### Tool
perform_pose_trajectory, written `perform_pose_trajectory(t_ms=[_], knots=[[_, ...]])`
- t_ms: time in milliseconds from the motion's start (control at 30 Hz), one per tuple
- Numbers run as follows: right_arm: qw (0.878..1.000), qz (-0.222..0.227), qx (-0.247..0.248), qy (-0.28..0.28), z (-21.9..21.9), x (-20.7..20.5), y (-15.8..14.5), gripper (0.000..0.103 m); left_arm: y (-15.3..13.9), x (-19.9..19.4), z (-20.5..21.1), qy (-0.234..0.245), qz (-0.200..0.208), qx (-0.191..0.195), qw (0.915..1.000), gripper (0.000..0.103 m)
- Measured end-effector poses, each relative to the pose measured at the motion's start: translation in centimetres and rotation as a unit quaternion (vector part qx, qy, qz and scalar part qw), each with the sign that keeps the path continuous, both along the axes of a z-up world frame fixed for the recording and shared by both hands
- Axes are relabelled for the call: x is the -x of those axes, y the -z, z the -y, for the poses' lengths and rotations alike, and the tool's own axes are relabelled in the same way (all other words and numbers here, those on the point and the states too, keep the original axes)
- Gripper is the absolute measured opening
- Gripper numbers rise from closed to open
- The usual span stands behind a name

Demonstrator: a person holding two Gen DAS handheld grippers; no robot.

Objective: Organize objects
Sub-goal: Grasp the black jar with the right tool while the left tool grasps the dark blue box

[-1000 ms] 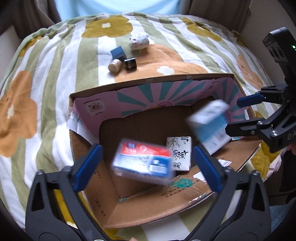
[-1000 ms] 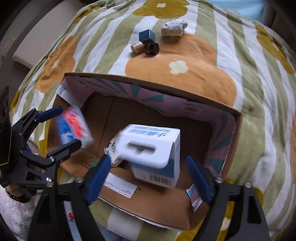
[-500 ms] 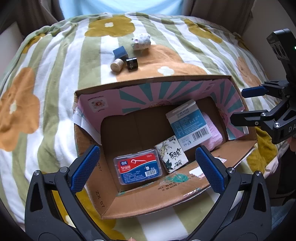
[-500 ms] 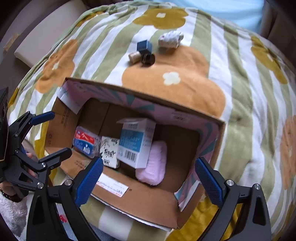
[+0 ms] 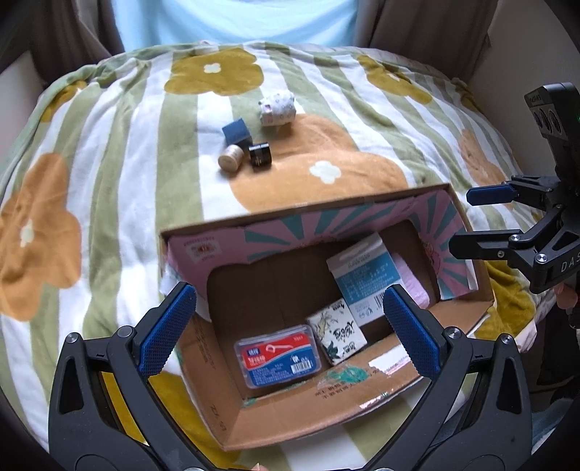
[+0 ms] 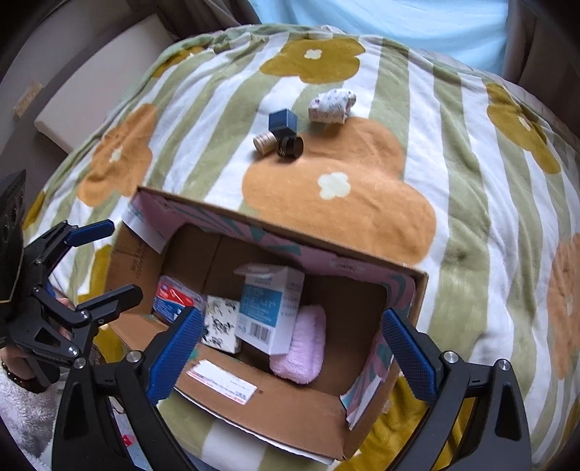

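An open cardboard box (image 5: 282, 416) (image 6: 275, 409) lies on a flowered blanket. Inside are a red and blue plastic case (image 5: 277, 357) (image 6: 172, 299), a small black-and-white patterned pack (image 5: 340, 331) (image 6: 221, 322), a white and blue carton (image 5: 366, 277) (image 6: 270, 308) and a pink fluffy pad (image 6: 301, 351). My left gripper (image 5: 290, 326) is open and empty above the box's near edge. My right gripper (image 6: 290, 347) is open and empty over the box; it also shows in the left wrist view (image 5: 482, 221).
Beyond the box on the blanket (image 5: 108, 163) lie a blue cube (image 5: 236, 132), a tan cylinder (image 5: 231, 157), a small black jar (image 5: 260, 155) and a patterned white roll (image 5: 277, 108). A person in a light blue shirt (image 5: 232, 18) is behind.
The red-blue case and the white-blue carton dropped from the open grippers into the box and came to rest. Both grippers have since pulled back and up.
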State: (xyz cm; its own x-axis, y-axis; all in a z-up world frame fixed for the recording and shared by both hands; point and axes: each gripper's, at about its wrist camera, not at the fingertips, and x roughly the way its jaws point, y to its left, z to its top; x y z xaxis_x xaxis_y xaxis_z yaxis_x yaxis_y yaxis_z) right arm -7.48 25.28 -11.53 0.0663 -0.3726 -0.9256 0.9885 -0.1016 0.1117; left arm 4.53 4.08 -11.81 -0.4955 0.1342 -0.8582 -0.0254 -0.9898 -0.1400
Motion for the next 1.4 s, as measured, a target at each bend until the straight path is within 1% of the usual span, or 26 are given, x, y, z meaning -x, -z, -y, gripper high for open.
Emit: perform_pose_trajectory(t_ms=[133, 267, 400, 500, 600, 700, 800, 900, 1033, 1100, 1200, 1267, 1400], knots=[[1.000, -0.003, 0.011, -0.004, 0.8, 0.0, -0.7, 0.099, -0.7, 1.1, 0.8, 0.005, -0.003, -0.002, 1.0000, 0.103], [1.000, 0.004, 0.024, -0.018, 2.1, 0.2, -1.8, 0.099, -1.9, 2.6, 2.0, 0.013, -0.011, 0.005, 0.9998, 0.103], [0.998, -0.007, 0.046, -0.052, 3.8, 0.3, -3.2, 0.099, -3.0, 4.8, 3.7, 0.018, -0.022, 0.018, 0.9994, 0.103], [0.994, -0.015, 0.065, -0.084, 5.7, 0.4, -4.3, 0.099, -3.7, 7.0, 5.3, 0.025, -0.032, 0.017, 0.9990, 0.103], [0.990, -0.023, 0.075, -0.115, 7.5, 0.6, -4.7, 0.099, -4.2, 9.9, 6.7, 0.033, -0.037, 0.014, 0.9987, 0.103], [0.984, -0.041, 0.082, -0.151, 9.5, 0.6, -4.5, 0.099, -4.0, 13.2, 7.5, 0.046, -0.033, 0.011, 0.9983, 0.103], [0.976, -0.061, 0.085, -0.192, 11.2, 0.6, -3.6, 0.099, -2.9, 17.0, 7.9, 0.059, -0.020, 0.004, 0.9981, 0.103], [0.969, -0.078, 0.077, -0.221, 13.1, 0.5, -1.8, 0.099, -0.9, 20.3, 8.2, 0.060, -0.001, -0.015, 0.9981, 0.103], [0.968, -0.072, 0.071, -0.231, 15.1, 0.8, 0.5, 0.098, 2.7, 24.2, 8.3, 0.054, 0.028, -0.045, 0.9971, 0.103], [0.968, -0.068, 0.071, -0.232, 16.2, 0.9, 1.7, 0.095, 4.4, 25.6, 8.2, 0.054, 0.038, -0.045, 0.9968, 0.102], [0.967, -0.068, 0.068, -0.235, 17.7, 0.9, 3.6, 0.092, 6.5, 26.8, 8.1, 0.054, 0.047, -0.047, 0.9963, 0.102], [0.967, -0.068, 0.067, -0.238, 18.5, 0.9, 4.6, 0.089, 8.0, 27.8, 8.0, 0.055, 0.057, -0.045, 0.9959, 0.099], [0.964, -0.079, 0.066, -0.245, 20.1, 0.7, 6.5, 0.084, 10.3, 29.1, 8.3, 0.055, 0.075, -0.057, 0.9940, 0.094]])
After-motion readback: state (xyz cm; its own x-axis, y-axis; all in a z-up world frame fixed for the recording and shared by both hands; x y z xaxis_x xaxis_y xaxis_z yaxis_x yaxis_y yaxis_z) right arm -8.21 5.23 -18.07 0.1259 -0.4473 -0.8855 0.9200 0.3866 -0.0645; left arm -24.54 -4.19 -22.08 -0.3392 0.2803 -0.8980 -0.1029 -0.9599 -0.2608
